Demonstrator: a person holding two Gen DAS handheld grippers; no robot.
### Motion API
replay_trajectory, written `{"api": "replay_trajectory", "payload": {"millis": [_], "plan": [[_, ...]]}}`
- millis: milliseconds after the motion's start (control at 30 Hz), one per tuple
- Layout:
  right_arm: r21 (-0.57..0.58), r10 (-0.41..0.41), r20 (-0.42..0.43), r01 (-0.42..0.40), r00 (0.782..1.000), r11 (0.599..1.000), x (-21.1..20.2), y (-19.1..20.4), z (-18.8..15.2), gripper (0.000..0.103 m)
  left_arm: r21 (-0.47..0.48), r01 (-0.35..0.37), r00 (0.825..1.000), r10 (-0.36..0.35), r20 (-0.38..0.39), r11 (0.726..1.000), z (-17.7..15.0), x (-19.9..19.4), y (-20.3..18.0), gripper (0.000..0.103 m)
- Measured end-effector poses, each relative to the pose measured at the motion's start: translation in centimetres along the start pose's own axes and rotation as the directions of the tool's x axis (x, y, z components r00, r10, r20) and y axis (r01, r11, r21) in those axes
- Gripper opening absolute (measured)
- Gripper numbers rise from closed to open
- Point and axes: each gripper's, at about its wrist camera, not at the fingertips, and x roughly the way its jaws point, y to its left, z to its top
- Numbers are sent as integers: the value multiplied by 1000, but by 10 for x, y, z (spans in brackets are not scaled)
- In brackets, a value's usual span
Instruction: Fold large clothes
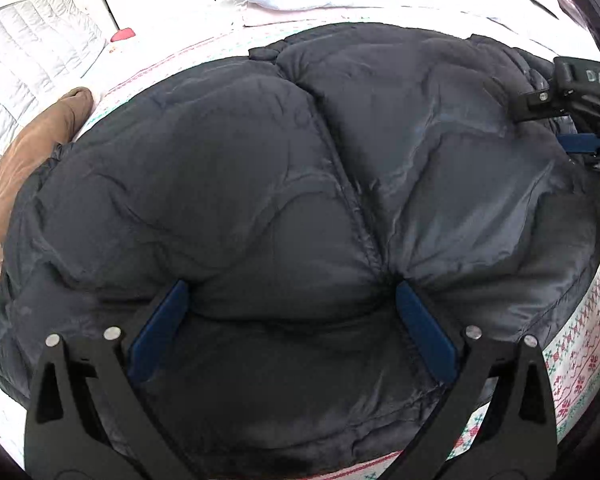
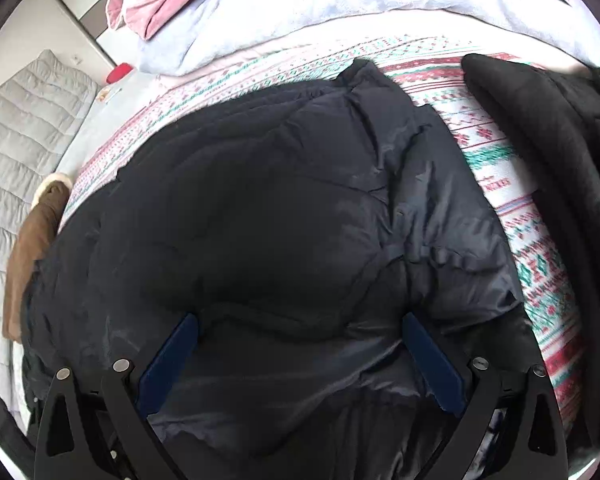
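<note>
We have the dark padded jacket [image 1: 300,184] filling the centre of both wrist views, lying on the patterned bedspread [image 1: 580,344] and already doubled into a thick bundle. Left gripper [image 1: 290,300] sits low centre of its frame, fingers spread wide, blue pads [image 1: 160,332] pressing into the puffy fabric with nothing pinched. Right gripper [image 2: 300,332] shows the same in its own view: wide, resting on the jacket, gripping nothing. To do the next fold well, we judge both should push down to squeeze out air, then take the near hem at matching points and lift evenly. Slippery shell, likely to spring back. Brown garment [image 1: 16,184] at left edge, black garment [image 2: 548,152] upper right. No containers in view.
</note>
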Motion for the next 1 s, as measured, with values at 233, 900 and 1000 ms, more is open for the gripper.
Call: {"api": "replay_trajectory", "payload": {"millis": [233,900,1000], "plan": [[77,220,95,-227,971,971,-57,-40,-25,103,-17,11,1000,-11,13,1000,-7,-9,5,103],[363,323,99,-336,941,869,-12,-88,-88,100,-38,19,1000,-19,6,999,-12,-9,8,103],[347,285,116,-308,951,886,-9,-76,-89,98,-38,19,1000,-19,5,999,-12,-9,8,103]]}}
